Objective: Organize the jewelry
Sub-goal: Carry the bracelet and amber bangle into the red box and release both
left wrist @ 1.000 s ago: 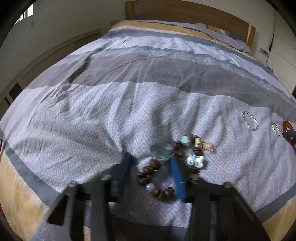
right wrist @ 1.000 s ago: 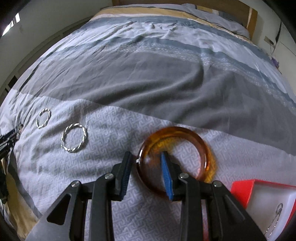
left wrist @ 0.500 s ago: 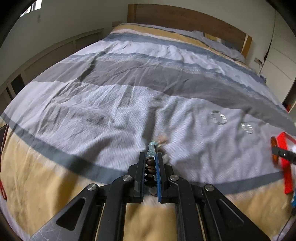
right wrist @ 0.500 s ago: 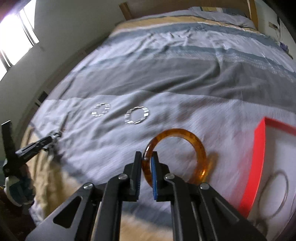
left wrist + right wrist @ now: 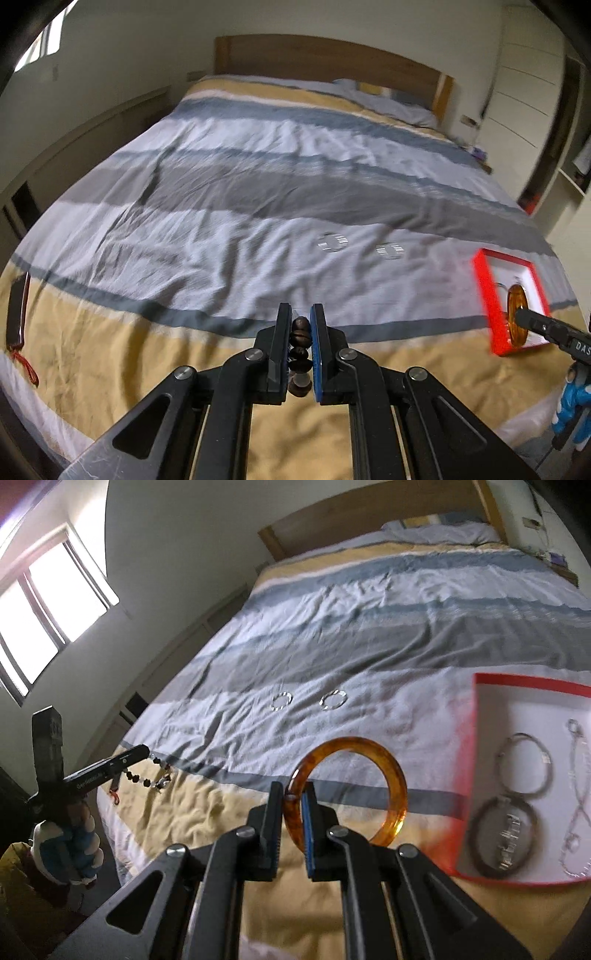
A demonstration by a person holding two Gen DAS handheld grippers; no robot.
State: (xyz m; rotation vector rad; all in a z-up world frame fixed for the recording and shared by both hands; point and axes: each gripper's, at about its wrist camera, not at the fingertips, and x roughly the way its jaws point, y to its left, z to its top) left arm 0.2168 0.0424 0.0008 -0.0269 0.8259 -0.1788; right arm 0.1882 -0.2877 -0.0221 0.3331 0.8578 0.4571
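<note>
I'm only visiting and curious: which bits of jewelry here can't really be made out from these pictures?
- Dark wooden bead bracelet, left wrist view: mostly hidden between the left gripper fingers.
- Two silver twisted rings on the striped bedspread: blurred and small in both views.
- Red-rimmed white tray, right wrist view: blurred, its far side cut by the edge.
- Amber plastic bangle: the clamped part is hidden by the right gripper.

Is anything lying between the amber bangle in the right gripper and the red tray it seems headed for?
Nothing visible. The right gripper holds the amber bangle just left of the red tray, with only bare bedspread between. Inside, two bangles and a chain already fill much of the floor.
</note>
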